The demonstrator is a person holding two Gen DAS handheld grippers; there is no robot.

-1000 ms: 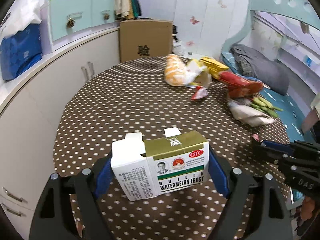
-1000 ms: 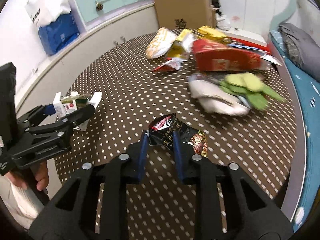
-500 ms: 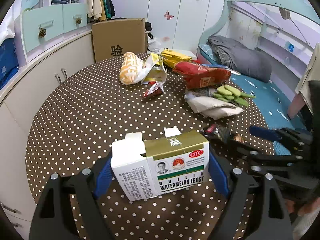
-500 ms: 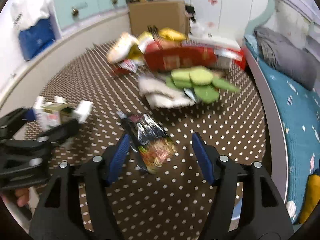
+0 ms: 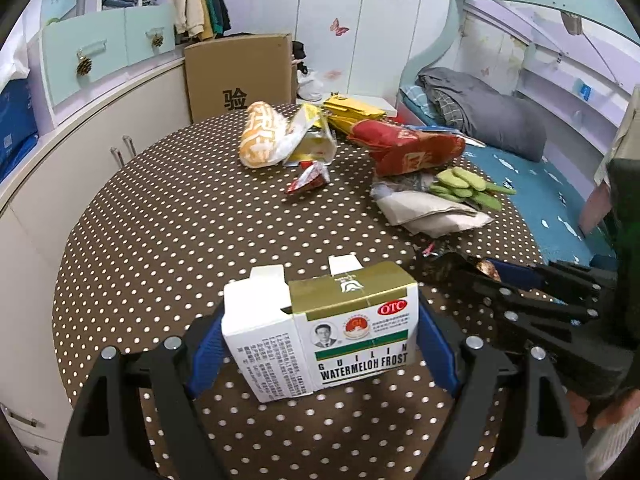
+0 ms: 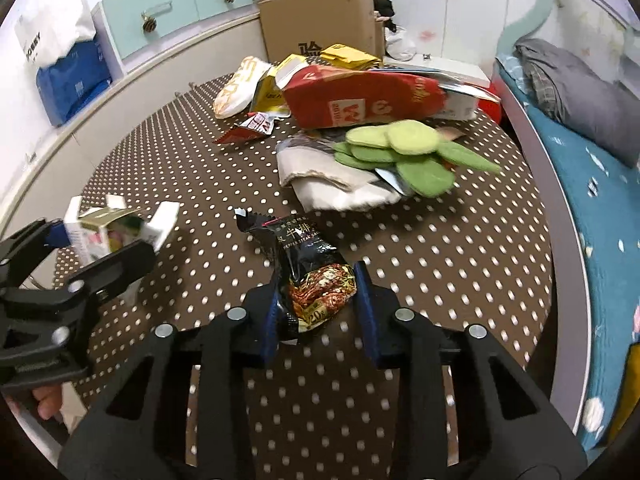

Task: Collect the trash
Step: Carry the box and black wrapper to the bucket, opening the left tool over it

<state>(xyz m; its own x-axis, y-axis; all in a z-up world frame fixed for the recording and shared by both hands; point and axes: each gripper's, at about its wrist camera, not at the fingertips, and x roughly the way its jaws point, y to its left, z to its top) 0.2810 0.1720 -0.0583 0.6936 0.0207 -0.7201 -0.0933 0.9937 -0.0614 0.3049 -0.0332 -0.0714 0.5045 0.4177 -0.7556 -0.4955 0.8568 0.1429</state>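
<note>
My left gripper (image 5: 318,342) is shut on a white and gold medicine box (image 5: 324,330) marked "Watermelon Frost", held above the near part of the round dotted table (image 5: 168,220). The box also shows in the right wrist view (image 6: 106,232). My right gripper (image 6: 318,312) straddles a black snack wrapper (image 6: 310,268) that lies on the table; its jaws stand close to the wrapper's sides, and I cannot tell if they press it. The right gripper appears at the right of the left wrist view (image 5: 492,280).
More trash lies at the far side: an orange-white bag (image 5: 262,134), a yellow packet (image 5: 310,140), a red bag (image 5: 412,148), a small red wrapper (image 5: 308,178), green slices (image 6: 396,150) on a grey-white bag (image 6: 336,178). A cardboard box (image 5: 240,74), cabinets and a bed surround the table.
The right gripper opened, releasing the black wrapper, then narrowed around it again. The left gripper kept the box and turned right, toward the trash pile.
</note>
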